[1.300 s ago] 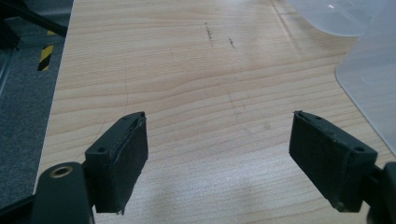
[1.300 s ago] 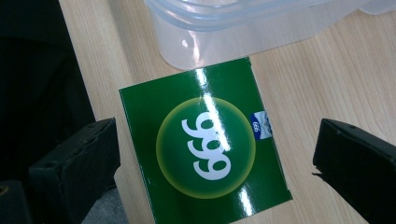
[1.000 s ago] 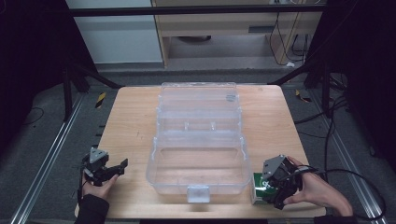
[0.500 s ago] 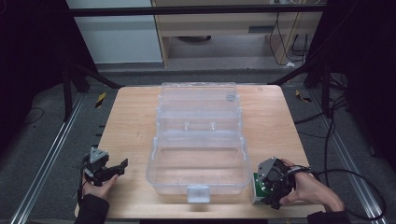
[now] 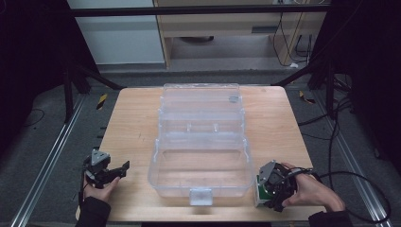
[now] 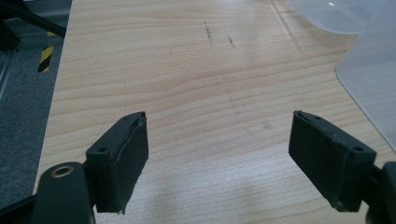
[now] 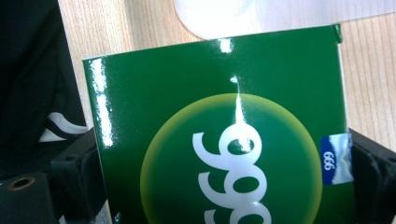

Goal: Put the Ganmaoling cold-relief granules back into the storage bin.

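Observation:
A glossy green box (image 7: 219, 140) with white numerals in a yellow-green circle stands on the table by its near right edge (image 5: 258, 187). My right gripper (image 7: 224, 186) straddles it; its jaws have just been closing, with the box between them, and the black pads (image 7: 79, 177) now lie against both sides of the box. In the high view the right gripper (image 5: 263, 194) sits at the case's near right corner. My left gripper (image 6: 233, 154) stands open over bare wood, low at the table's near left (image 5: 121, 170).
A large clear plastic case (image 5: 201, 142) lies open in the middle of the wooden table (image 5: 132, 123), lid hinged back, latch toward me. Its rounded corner (image 6: 373, 70) lies to the right of the left gripper. Black frame legs and cables surround the table.
My right gripper has sunk a little onto the green box and its jaws have closed in against it. The left gripper has kept still.

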`<state>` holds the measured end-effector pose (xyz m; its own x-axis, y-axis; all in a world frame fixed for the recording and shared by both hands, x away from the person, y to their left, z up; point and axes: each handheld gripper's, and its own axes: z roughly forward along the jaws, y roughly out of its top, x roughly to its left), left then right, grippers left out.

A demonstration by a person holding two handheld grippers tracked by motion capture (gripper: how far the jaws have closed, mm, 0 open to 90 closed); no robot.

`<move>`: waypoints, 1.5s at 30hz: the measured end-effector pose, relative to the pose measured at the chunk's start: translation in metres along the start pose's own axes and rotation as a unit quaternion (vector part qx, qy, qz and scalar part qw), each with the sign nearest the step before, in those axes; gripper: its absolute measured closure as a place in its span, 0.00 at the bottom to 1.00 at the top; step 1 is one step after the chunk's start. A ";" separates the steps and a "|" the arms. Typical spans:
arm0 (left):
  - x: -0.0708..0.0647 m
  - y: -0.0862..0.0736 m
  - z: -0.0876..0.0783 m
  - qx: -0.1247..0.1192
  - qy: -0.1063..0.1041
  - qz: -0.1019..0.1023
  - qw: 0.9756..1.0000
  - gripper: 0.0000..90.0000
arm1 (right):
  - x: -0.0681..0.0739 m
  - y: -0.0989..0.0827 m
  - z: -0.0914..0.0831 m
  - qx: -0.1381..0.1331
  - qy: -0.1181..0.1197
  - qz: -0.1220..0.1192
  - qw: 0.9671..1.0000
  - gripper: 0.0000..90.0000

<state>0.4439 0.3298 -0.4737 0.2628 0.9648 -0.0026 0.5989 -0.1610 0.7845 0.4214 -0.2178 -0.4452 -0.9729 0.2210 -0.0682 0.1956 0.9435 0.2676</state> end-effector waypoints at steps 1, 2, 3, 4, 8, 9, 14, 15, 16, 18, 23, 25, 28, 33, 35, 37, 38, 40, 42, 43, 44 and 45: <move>0.000 0.000 0.000 0.000 0.000 0.000 1.000 0.21 | 0.000 0.000 0.000 0.000 -0.002 0.002 1.000 0.11; 0.000 0.000 0.000 0.000 0.000 0.000 1.000 0.21 | 0.000 0.000 -0.001 0.001 -0.001 0.005 1.000 0.12; 0.000 0.000 0.000 0.000 0.000 0.000 1.000 0.22 | -0.001 -0.001 -0.002 0.000 -0.001 0.005 1.000 0.13; 0.000 0.000 0.000 0.000 0.000 0.000 1.000 0.22 | -0.001 -0.001 -0.002 -0.001 0.000 0.007 1.000 0.14; 0.000 0.000 0.000 0.001 0.000 0.001 1.000 0.22 | -0.001 -0.003 -0.005 -0.001 0.005 0.022 1.000 0.17; 0.000 0.000 0.000 0.000 0.000 0.001 1.000 0.22 | -0.001 -0.003 -0.006 -0.001 0.004 0.022 1.000 0.17; 0.000 0.000 0.000 0.000 0.000 0.000 1.000 0.22 | -0.001 -0.003 -0.008 -0.003 -0.007 0.020 1.000 0.17; 0.000 0.000 0.000 0.000 0.000 0.000 1.000 0.22 | 0.000 -0.004 -0.011 -0.006 -0.007 0.027 1.000 0.18; 0.000 0.000 0.000 0.000 0.000 0.000 1.000 0.22 | 0.000 -0.004 -0.011 -0.006 -0.007 0.027 1.000 0.18; 0.000 0.000 0.000 0.000 0.000 0.000 1.000 0.22 | 0.000 -0.004 -0.015 -0.010 -0.009 0.026 1.000 0.18; 0.000 0.000 0.000 0.000 0.000 0.001 1.000 0.22 | 0.003 -0.005 -0.034 -0.021 -0.017 0.028 0.999 0.18; 0.000 0.000 0.000 0.001 0.000 0.001 1.000 0.22 | 0.004 -0.005 -0.040 -0.026 -0.018 0.031 0.999 0.18; 0.000 0.000 0.000 0.000 0.000 0.001 1.000 0.22 | 0.005 -0.004 -0.046 -0.027 -0.020 0.036 0.999 0.18; 0.000 0.000 0.000 0.000 0.000 0.000 1.000 0.22 | 0.005 -0.002 -0.062 -0.034 -0.024 0.041 0.998 0.18; 0.000 0.000 0.000 0.000 0.000 0.000 1.000 0.22 | 0.005 -0.001 -0.069 -0.037 -0.026 0.045 0.998 0.18; 0.000 0.000 0.000 0.001 0.000 0.000 1.000 0.22 | 0.004 0.000 -0.076 -0.042 -0.029 0.045 0.998 0.18; -0.001 0.000 0.000 0.001 0.000 0.001 1.000 0.22 | 0.004 0.000 -0.079 -0.043 -0.031 0.046 0.998 0.18; -0.001 0.000 0.000 0.001 0.000 0.001 1.000 0.22 | 0.004 0.002 -0.087 -0.045 -0.035 0.049 0.997 0.18; -0.001 0.000 0.000 0.001 0.000 0.001 1.000 0.22 | 0.004 0.005 -0.094 -0.051 -0.040 0.050 0.997 0.18; -0.001 0.000 0.000 0.001 0.000 0.000 1.000 0.22 | 0.003 0.006 -0.098 -0.053 -0.042 0.048 0.997 0.18; -0.001 0.000 0.000 0.001 0.000 0.001 1.000 0.22 | 0.003 0.008 -0.101 -0.055 -0.043 0.049 0.996 0.18; -0.001 0.000 0.000 0.001 0.000 0.001 1.000 0.22 | 0.002 0.010 -0.104 -0.057 -0.047 0.047 0.996 0.18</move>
<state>0.4438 0.3293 -0.4735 0.2633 0.9647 -0.0013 0.6001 -0.1627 0.7832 0.4081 -0.2339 -0.3426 -0.9339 0.3345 -0.1261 0.2649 0.8844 0.3842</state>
